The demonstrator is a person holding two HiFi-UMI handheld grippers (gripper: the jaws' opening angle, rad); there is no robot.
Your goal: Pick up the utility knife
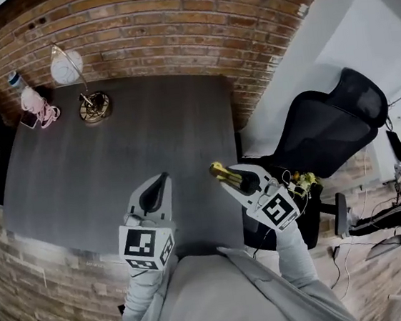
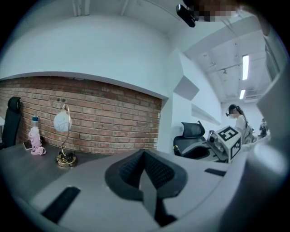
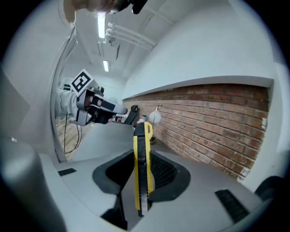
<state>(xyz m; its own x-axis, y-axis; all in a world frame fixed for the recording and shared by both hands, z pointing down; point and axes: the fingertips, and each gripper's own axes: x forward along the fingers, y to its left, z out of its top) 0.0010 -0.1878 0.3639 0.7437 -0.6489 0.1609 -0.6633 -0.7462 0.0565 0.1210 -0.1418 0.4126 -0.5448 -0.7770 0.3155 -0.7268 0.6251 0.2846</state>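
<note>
Now your right gripper pinches the utility knife edgewise above the table's near right corner; a quick swing could let the slim handle slide out. Your left gripper is pressed together, empty.

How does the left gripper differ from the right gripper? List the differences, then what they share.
1. The left gripper is shut on nothing; the right gripper is shut on the yellow-and-black utility knife.
2. The left gripper hangs over the table's near edge; the right gripper sits at its right edge, nearer the office chair.
Shared: both have pale bodies, black ribbed pads and a marker cube.
</note>
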